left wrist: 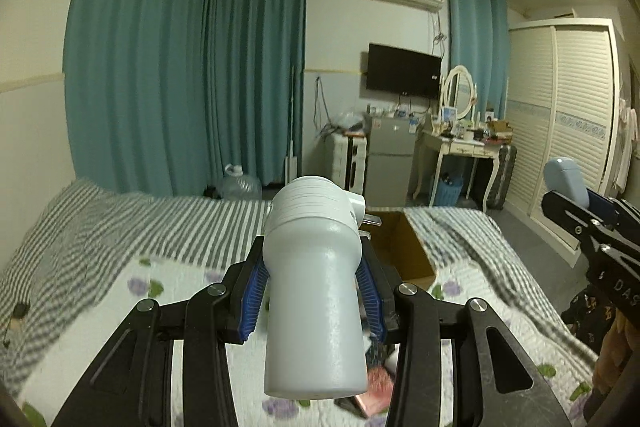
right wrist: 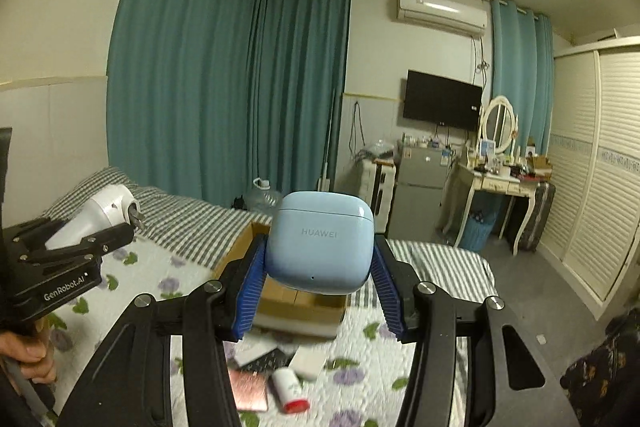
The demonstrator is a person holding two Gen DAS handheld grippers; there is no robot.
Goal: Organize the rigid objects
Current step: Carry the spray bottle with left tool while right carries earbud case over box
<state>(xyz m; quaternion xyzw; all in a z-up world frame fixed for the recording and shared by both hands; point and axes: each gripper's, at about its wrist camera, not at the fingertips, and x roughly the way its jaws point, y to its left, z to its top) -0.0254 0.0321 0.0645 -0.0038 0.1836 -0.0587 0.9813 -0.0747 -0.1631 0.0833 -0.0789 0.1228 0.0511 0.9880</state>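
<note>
Holding a white plug-in device (left wrist: 316, 291) between its blue pads, the left gripper (left wrist: 312, 291) stands about half open, closed on the round body of this thing. The device has a wider ribbed head and metal prongs at its far end, and it is lifted above the bed (left wrist: 120, 227). In the right wrist view the same device (right wrist: 102, 213) shows at the left edge, and below it a hand (right wrist: 28, 351) grips the handle of that tool.

The right gripper (right wrist: 320, 263) presses its pads on both sides of a light blue earbud case (right wrist: 320, 247), which carries the printed word HUAWEI on its front. The case is upright and also held in the air, over the bed. From the left wrist view this case (left wrist: 566, 179) appears at the right edge, sticking up from the black jaws.

Under the two tools, on the flowered quilt (right wrist: 160, 267), lie a few small things: a pink flat object (right wrist: 250, 389), a white tube with a red cap (right wrist: 290, 389) and a white block (right wrist: 306, 363); they are blurred, so what they are exactly I cannot tell. Just behind them an open cardboard box (right wrist: 300, 303) sits on the bed.

Farther away stand a big water bottle (left wrist: 240, 183) on the floor, a small grey fridge (left wrist: 390, 151), a white dressing table (left wrist: 460, 147) with an oval mirror, a black television (left wrist: 404, 71) on the wall, teal curtains (left wrist: 180, 67) and a white wardrobe (left wrist: 560, 107).
</note>
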